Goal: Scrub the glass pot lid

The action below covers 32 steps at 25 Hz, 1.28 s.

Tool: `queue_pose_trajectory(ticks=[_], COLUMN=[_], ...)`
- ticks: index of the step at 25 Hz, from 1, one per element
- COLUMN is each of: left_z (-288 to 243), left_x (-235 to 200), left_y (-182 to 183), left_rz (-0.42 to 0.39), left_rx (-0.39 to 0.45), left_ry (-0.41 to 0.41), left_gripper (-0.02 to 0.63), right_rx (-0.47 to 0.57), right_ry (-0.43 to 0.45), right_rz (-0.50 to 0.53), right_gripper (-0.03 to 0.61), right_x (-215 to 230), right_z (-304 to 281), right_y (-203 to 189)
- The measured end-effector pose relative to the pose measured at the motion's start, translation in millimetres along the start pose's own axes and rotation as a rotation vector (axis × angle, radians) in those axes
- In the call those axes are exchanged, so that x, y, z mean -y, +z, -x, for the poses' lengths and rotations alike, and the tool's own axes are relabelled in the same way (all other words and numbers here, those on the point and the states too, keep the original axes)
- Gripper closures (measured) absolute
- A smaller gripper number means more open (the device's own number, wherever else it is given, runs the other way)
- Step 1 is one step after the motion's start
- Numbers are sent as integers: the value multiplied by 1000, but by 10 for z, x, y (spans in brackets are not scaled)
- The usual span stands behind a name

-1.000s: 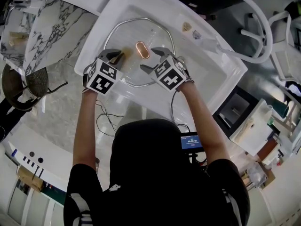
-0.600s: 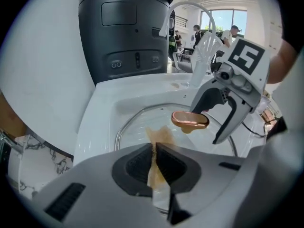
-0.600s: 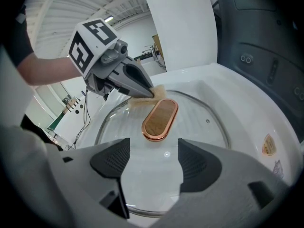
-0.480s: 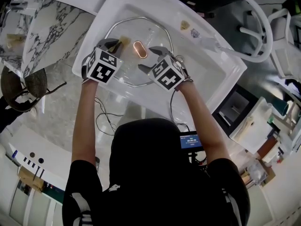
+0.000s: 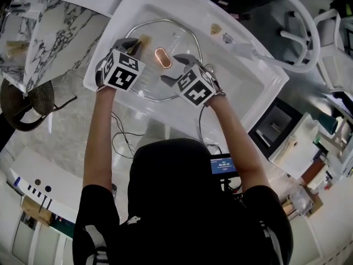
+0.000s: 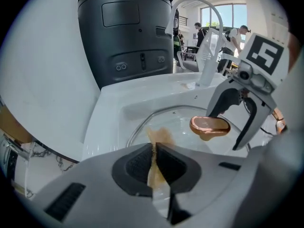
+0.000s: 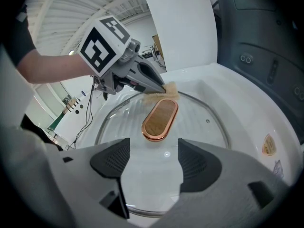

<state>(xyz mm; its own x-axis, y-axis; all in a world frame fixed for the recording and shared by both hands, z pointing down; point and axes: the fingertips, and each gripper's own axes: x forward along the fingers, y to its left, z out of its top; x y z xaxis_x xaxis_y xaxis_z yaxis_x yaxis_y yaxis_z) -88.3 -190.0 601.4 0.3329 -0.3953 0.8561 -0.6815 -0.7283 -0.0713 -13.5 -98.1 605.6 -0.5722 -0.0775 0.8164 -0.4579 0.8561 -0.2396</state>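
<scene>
The glass pot lid (image 5: 179, 37) lies flat in the white sink (image 5: 242, 76), its oval copper handle (image 5: 160, 58) at the centre. My left gripper (image 5: 138, 42) is shut on a tan scrub cloth (image 5: 145, 38) and presses it on the glass just left of the handle, near the far-left rim. In the left gripper view the cloth (image 6: 160, 137) sticks out between the closed jaws (image 6: 154, 151). My right gripper (image 5: 174, 69) hangs open over the lid's near side, holding nothing. The right gripper view shows the handle (image 7: 160, 118) ahead of the open jaws (image 7: 153, 163) and the cloth (image 7: 167, 91) beyond it.
A white curved faucet (image 5: 287, 15) rises at the sink's far right. A small sticker (image 5: 216, 30) sits on the sink wall. A marble counter (image 5: 55, 26) lies to the left. A large black appliance (image 6: 128, 32) stands behind the sink.
My left gripper has slid the cloth away from me across the glass, toward the far-left rim. The right gripper and the lid have barely moved.
</scene>
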Motion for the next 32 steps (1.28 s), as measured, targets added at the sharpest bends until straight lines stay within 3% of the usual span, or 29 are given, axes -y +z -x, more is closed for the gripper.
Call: queue_pose_trajectory(ticks=[11, 25, 32], left_z=[-27, 104, 169], left_x=[-51, 101, 223], left_y=[37, -70, -136], left_rz=[13, 88, 69], left_rx=[36, 65, 67], left_ry=[78, 71, 79], left_gripper=[597, 597, 598], right_rx=[2, 1, 2], right_ry=[-2, 1, -2], right_rz=[-1, 2, 3], right_gripper=[278, 278, 278], right_x=[3, 2, 4], right_z=[5, 2, -15], right_y=[-1, -6, -14])
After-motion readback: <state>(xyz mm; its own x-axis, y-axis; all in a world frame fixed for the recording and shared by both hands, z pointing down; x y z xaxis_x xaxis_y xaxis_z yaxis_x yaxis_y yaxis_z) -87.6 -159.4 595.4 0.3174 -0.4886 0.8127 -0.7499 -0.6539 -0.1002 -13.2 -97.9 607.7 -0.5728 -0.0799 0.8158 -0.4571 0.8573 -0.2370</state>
